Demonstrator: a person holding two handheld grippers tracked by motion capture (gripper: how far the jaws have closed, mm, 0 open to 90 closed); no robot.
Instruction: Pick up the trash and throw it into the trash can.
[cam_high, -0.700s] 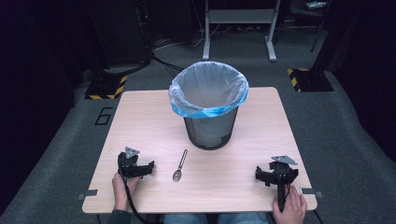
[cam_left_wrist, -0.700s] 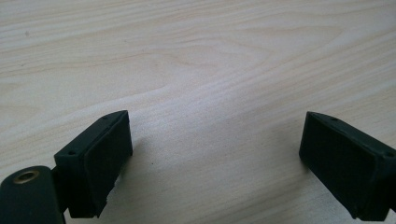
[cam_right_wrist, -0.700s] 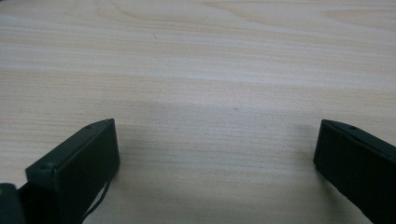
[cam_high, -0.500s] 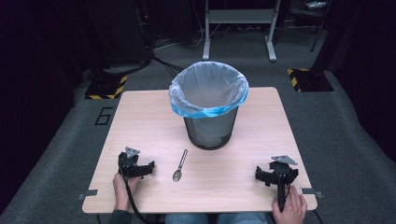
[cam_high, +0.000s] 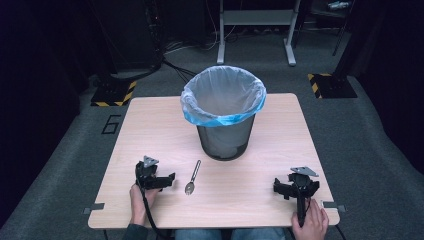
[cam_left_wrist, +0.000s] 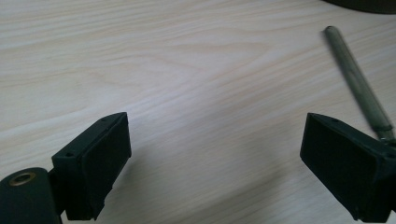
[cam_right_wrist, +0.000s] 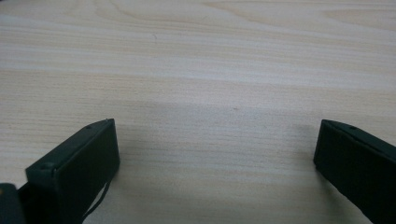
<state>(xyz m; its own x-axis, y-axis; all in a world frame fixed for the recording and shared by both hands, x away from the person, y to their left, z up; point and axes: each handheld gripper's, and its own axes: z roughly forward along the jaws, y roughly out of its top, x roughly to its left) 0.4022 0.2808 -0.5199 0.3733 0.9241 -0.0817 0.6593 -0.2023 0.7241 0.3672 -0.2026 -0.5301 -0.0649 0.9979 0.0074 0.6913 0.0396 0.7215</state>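
Note:
A metal spoon (cam_high: 192, 177) lies on the wooden table (cam_high: 150, 130), bowl toward the near edge, just in front of a black mesh bin (cam_high: 223, 112) lined with a blue-rimmed clear bag. My left gripper (cam_high: 160, 180) rests on the table left of the spoon, held by a hand, jaws wide apart and empty. The spoon's handle (cam_left_wrist: 357, 84) runs past the right jaw in the left gripper view. My right gripper (cam_high: 294, 189) sits near the table's front right corner, open, with bare wood between its jaws (cam_right_wrist: 215, 154).
The bin stands at the table's middle, toward the far side. Grey carpet surrounds the table. A metal stand (cam_high: 255, 20) and yellow-black floor plates (cam_high: 330, 85) lie beyond it. Cables (cam_high: 147, 215) trail from the left gripper over the near edge.

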